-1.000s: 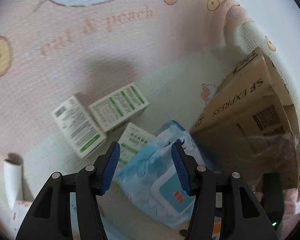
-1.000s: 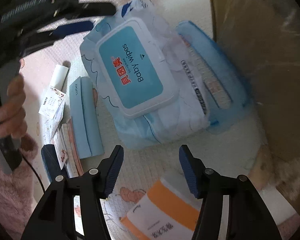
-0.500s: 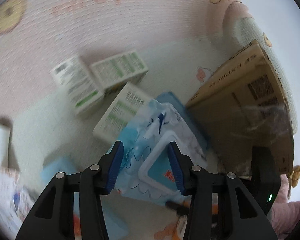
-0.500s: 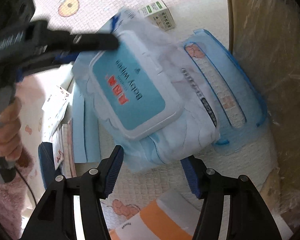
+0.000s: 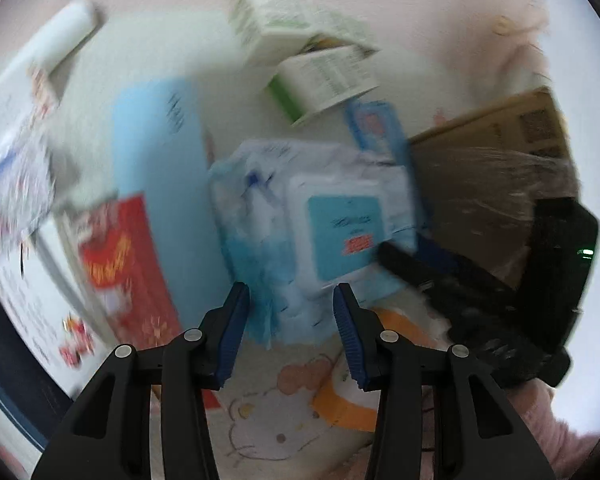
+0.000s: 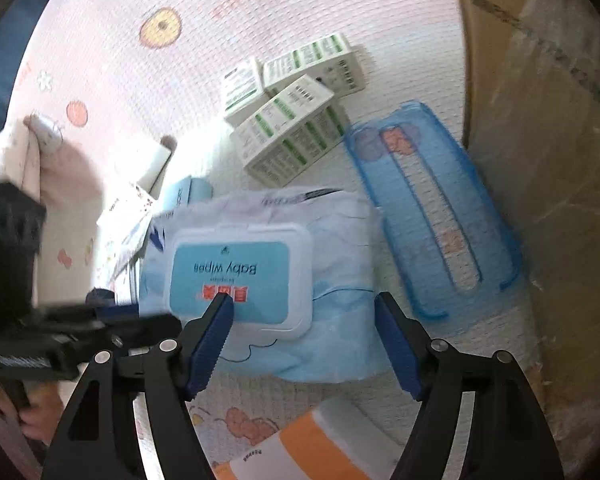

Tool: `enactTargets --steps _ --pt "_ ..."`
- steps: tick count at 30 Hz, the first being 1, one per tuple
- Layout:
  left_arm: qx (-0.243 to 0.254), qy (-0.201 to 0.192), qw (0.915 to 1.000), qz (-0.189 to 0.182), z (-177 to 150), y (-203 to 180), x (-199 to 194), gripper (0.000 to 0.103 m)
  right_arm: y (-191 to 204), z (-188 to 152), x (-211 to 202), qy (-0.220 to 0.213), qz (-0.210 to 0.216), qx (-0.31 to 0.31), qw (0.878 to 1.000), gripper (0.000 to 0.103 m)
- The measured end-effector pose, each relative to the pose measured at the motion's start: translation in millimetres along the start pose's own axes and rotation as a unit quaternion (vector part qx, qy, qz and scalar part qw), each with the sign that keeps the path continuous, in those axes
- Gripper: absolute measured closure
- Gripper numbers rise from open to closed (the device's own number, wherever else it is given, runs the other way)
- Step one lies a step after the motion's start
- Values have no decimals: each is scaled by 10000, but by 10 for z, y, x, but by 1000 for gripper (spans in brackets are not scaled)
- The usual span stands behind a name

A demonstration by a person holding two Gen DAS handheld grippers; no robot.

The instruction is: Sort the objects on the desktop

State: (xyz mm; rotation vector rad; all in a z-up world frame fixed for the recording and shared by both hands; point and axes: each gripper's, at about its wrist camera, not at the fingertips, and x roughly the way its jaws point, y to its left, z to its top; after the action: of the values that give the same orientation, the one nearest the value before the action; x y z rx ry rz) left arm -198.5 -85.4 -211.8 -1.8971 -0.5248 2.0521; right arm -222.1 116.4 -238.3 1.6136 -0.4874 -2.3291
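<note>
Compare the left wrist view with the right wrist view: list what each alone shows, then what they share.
Left wrist only: a red packet and a long light-blue sleeve beside it. Right wrist only: the readable "Baby wipes" label and a yellow round print on the mat. Both: the baby wipes pack, the green-and-white boxes, the blue plastic tray, the cardboard box.

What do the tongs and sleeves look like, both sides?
Both tongs, left tongs and right tongs, match: black plastic arms with silver rivets and ribbed blue pads. The right unit's black body shows a green light. Fuzzy pink sleeve at the right wrist.
</note>
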Motion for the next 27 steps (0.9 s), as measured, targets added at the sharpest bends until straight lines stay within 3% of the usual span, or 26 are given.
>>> enactTargets --steps 8,17,21,27 --pt "-261 -181 9995 7 -126 29 -11 55 -235 3 6 207 -210 385 9988 31" --pt "-520 -679 9963 47 -30 -23 -3 55 -244 -26 97 158 230 595 9978 31" --pt "-466 -729 9961 184 159 -171 171 55 -265 46 146 75 388 738 9965 31" --pt "-666 -853 9940 173 136 -95 168 61 -325 84 178 29 497 839 9952 33"
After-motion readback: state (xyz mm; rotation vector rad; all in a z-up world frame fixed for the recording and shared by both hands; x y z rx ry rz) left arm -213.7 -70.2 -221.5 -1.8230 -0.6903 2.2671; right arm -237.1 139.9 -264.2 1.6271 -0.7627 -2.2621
